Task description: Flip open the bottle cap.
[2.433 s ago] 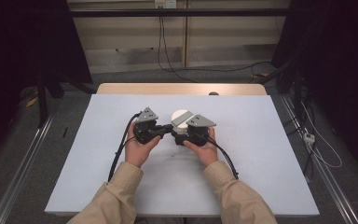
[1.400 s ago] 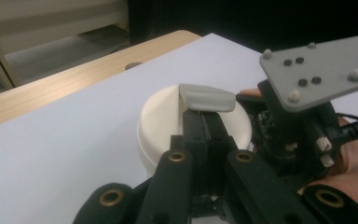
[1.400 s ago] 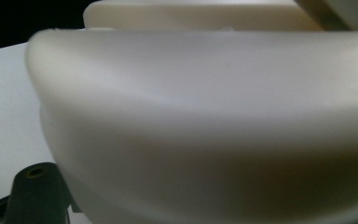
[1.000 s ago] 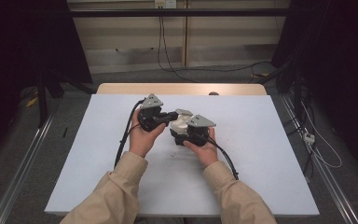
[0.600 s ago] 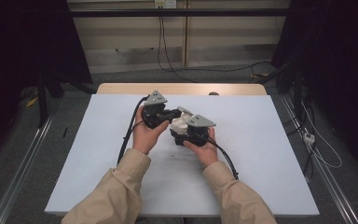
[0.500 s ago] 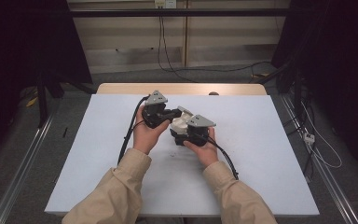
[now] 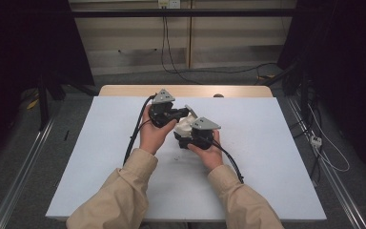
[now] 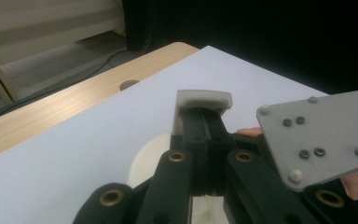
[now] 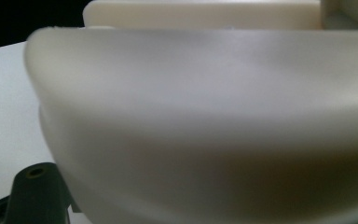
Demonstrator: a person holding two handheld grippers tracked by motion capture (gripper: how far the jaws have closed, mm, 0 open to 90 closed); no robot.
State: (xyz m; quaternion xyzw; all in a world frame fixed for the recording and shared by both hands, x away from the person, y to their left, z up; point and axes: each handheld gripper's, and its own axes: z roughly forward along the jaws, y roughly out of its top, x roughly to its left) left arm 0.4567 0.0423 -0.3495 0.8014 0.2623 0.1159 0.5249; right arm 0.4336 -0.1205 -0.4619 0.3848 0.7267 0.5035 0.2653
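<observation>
Both tongs pinch one white plastic piece (image 7: 185, 125) just above the middle of the desk (image 7: 267, 143). Left tongs (image 7: 183, 113) grip its flat tab at 12 o'clock; right tongs (image 7: 181, 138) grip its round body. It looks lifted, not yet put down.

Both sleeves (image 7: 124, 191) are beige cloth. Each claw is black, the left claw (image 7: 181, 113) and right claw (image 7: 183, 136) alike, with brass-ringed pivot holes, a grey three-cornered plate (image 8: 321, 133) studded with screws, and a black cable (image 7: 136, 136).
</observation>
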